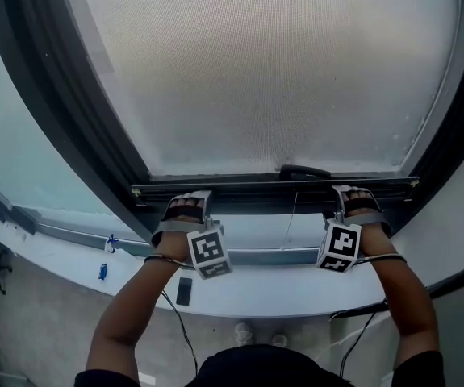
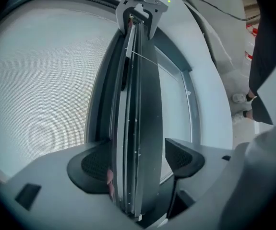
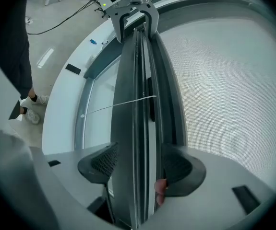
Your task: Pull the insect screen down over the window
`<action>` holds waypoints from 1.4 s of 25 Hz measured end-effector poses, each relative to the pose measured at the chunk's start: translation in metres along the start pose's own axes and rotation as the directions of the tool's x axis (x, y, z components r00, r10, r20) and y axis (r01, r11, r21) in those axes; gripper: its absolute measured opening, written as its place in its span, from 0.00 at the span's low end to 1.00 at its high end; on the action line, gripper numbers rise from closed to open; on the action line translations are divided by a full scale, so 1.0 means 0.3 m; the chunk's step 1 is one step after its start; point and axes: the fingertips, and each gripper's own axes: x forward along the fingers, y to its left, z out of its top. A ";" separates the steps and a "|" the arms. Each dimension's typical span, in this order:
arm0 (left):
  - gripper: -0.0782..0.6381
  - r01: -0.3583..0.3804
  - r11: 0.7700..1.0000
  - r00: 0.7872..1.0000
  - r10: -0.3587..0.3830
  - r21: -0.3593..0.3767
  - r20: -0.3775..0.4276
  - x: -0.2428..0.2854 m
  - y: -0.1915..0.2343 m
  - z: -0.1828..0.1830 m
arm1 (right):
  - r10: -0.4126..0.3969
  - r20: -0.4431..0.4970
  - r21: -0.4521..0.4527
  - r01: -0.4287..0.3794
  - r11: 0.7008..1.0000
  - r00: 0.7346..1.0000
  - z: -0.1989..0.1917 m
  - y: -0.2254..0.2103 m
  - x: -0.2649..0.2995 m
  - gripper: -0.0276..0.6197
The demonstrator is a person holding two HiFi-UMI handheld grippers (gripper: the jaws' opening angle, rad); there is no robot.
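The grey mesh insect screen (image 1: 272,71) covers the window pane, and its dark bottom bar (image 1: 272,189) sits low near the frame. My left gripper (image 1: 187,206) clamps the bar's left part and my right gripper (image 1: 354,198) its right part. In the left gripper view the bar (image 2: 138,128) runs between the jaws of the left gripper (image 2: 138,157), which press its sides. The right gripper (image 3: 138,164) holds the bar (image 3: 140,104) the same way. A thin pull cord (image 1: 292,220) hangs from the bar's middle, below a black handle (image 1: 304,170).
A white sill (image 1: 296,293) runs under the window with a small dark object (image 1: 184,291) and blue bits (image 1: 102,271) on it. Cables (image 1: 179,329) trail to the floor. The person's shoes (image 1: 256,333) stand below. Dark frame posts (image 1: 46,79) flank the screen.
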 end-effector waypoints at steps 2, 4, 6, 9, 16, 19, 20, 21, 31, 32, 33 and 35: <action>0.60 0.014 1.000 1.000 -0.014 0.000 0.006 0.032 -0.043 0.002 | 0.049 0.004 0.003 -0.049 0.999 0.999 0.005 0.046 0.015 0.47; 0.60 0.020 1.000 1.000 -0.020 -0.008 0.009 0.053 -0.073 0.004 | 0.072 0.012 0.014 -0.072 0.997 0.997 0.014 0.073 0.020 0.47; 0.60 0.032 0.999 0.999 -0.032 -0.016 0.006 0.056 -0.087 0.007 | 0.073 0.009 0.017 -0.073 0.997 0.997 0.011 0.089 0.025 0.47; 0.60 0.065 0.997 0.998 -0.064 -0.032 0.011 0.046 -0.092 0.007 | 0.067 0.025 0.055 -0.068 0.996 0.997 0.024 0.090 0.026 0.47; 0.60 0.051 0.998 0.999 -0.051 -0.028 0.003 0.074 -0.111 0.006 | 0.043 0.013 0.047 -0.043 0.998 0.999 0.014 0.110 0.067 0.47; 0.60 0.062 0.998 0.998 -0.062 -0.022 0.009 0.066 -0.110 0.008 | 0.048 -0.001 0.054 -0.048 0.997 0.999 0.015 0.104 0.054 0.47; 0.60 0.073 0.997 0.997 -0.072 -0.013 0.006 0.060 -0.110 0.006 | 0.047 -0.005 0.051 -0.046 0.998 0.999 0.015 0.103 0.054 0.47; 0.60 0.088 0.996 0.996 -0.088 -0.004 0.001 0.052 -0.112 0.002 | 0.044 -0.006 0.049 -0.044 0.998 0.999 0.016 0.102 0.057 0.47; 0.60 0.155 0.988 0.987 -0.154 -0.009 0.043 0.055 -0.103 0.007 | 0.063 -0.024 0.061 -0.061 0.996 0.998 0.017 0.095 0.068 0.47; 0.60 0.150 0.989 0.988 -0.149 -0.017 0.052 0.059 -0.097 0.012 | 0.065 -0.026 0.061 -0.063 0.996 0.998 0.018 0.091 0.069 0.47; 0.60 0.145 0.989 0.988 -0.144 -0.023 0.059 0.060 -0.093 0.017 | 0.071 -0.028 0.057 -0.070 0.996 0.997 0.019 0.091 0.068 0.47; 0.60 0.152 0.988 0.986 -0.151 -0.018 0.065 0.051 -0.095 0.020 | 0.090 -0.029 0.044 -0.088 0.995 0.996 0.017 0.099 0.058 0.47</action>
